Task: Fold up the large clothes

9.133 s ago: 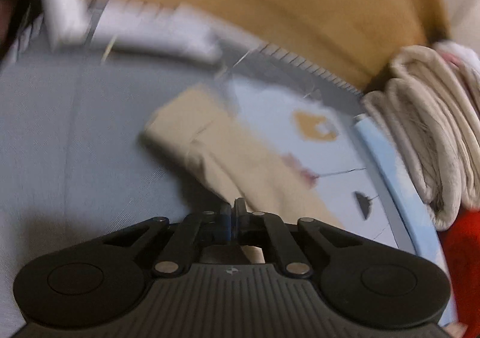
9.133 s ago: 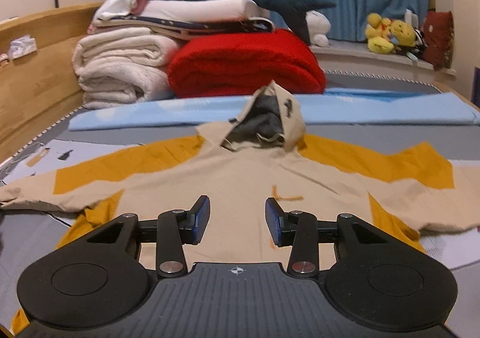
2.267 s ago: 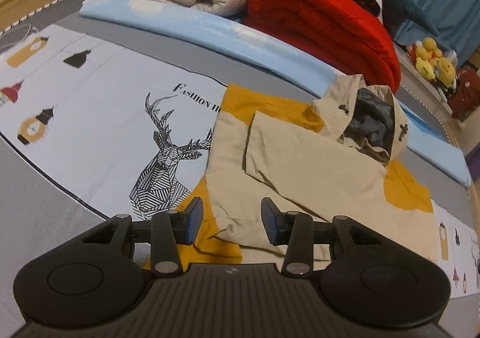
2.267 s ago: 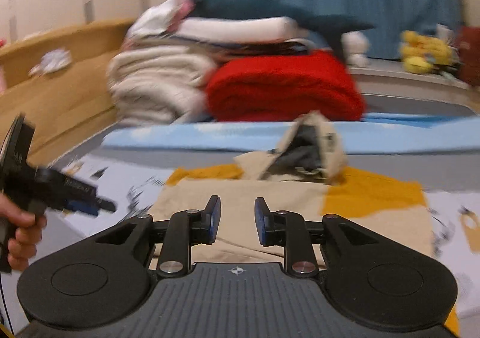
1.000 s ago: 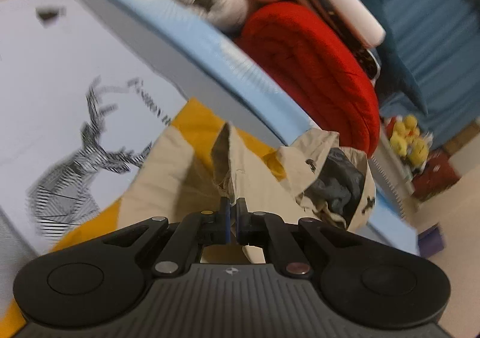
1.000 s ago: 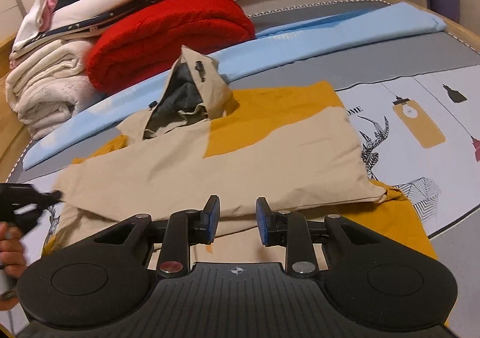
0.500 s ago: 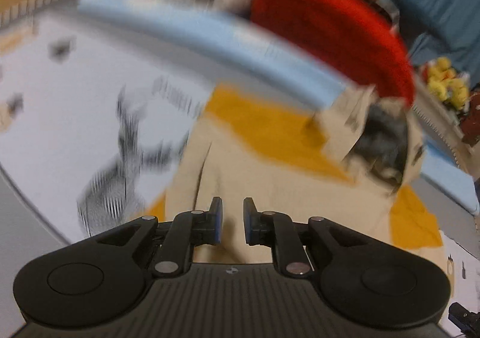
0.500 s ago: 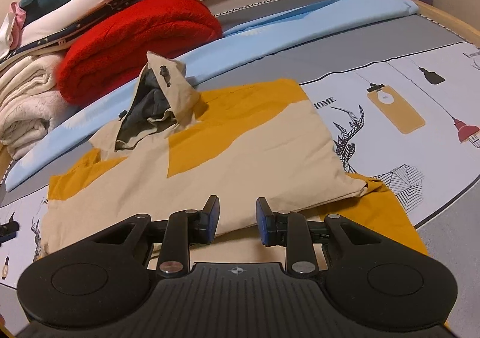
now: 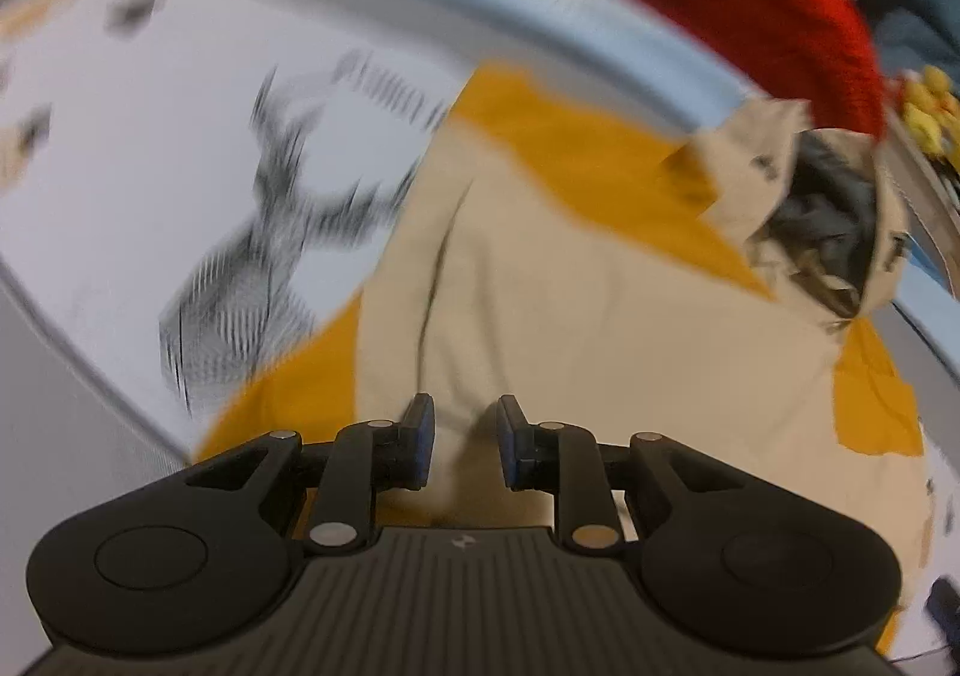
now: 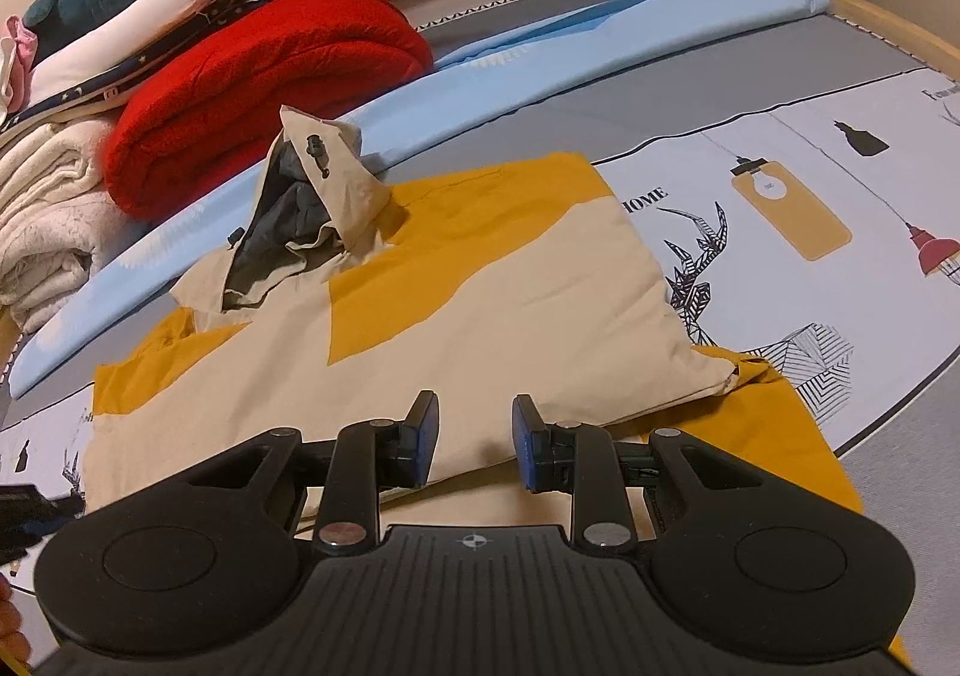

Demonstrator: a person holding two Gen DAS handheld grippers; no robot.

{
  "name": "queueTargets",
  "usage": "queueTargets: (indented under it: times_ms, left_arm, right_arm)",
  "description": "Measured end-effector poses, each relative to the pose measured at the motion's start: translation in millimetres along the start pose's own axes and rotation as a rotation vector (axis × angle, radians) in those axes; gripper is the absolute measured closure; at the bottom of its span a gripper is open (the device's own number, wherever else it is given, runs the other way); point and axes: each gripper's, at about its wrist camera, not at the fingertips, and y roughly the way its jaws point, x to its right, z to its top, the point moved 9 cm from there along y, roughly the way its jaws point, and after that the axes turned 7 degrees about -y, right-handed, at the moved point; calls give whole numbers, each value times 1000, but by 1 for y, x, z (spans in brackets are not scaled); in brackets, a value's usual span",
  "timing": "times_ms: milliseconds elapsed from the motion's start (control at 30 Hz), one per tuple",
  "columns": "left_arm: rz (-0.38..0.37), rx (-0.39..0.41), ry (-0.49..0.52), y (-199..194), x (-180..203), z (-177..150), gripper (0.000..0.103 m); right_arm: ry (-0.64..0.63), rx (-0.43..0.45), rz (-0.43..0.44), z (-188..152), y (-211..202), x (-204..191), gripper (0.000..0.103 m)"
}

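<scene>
Hoodie (image 10: pixel 480 316) part-folded on printed sheet (image 10: pixel 840 232).
Left gripper (image 9: pixel 461 445) opening, empty; right gripper (image 10: pixel 474 439) parted, empty. Only right view shows the tucked sleeve.

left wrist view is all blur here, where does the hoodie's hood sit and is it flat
Observer: From the right wrist view the hood stands peaked, not flat, at the far end of the hoodie, showing its grey lining.
Operator: whats behind the hood
Observer: A rolled red blanket with a stack of folded bedding beside it.
Operator: is the other sleeve folded in
Observer: Yes, the beige sleeve lies across the body, its cuff near the deer print on the bedsheet.
Operator: right gripper holding anything
Observer: No, the right gripper is open with nothing between its fingers, just above the hoodie's near edge.
</scene>
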Motion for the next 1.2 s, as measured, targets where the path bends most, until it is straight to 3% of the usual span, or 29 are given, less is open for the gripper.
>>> queueTargets:
  times_ms: [67, 167, 267, 433, 733, 800, 867, 1200]
  left_arm:
    - [27, -13, -30, -1, -8, 0, 80]
    - [30, 87, 73, -25, 10, 10, 79]
    - [-2, 138, 123, -42, 26, 13, 79]
    - [-15, 155, 171, -54, 38, 7, 79]
    - [-53, 235, 277, -95, 57, 0, 79]
    - [-57, 241, 294, -100, 59, -2, 79]
    - [-59, 250, 306, -107, 61, -4, 79]
    - [-65, 315, 369, -138, 74, -16, 78]
  right_arm:
    - [-1, -1, 1, 0, 0, 0, 75]
    - [-26, 12, -17, 3, -3, -1, 75]
    - [-161, 84, -84, 12, -13, -10, 75]
    - [-271, 182, -81, 23, -37, -25, 75]
    - [-298, 239, -96, 27, -69, -25, 75]
    - [-312, 279, -101, 27, -81, -26, 68]
    - [-348, 314, -96, 25, -93, -31, 52]
    - [-406, 368, -162, 24, -129, -13, 48]
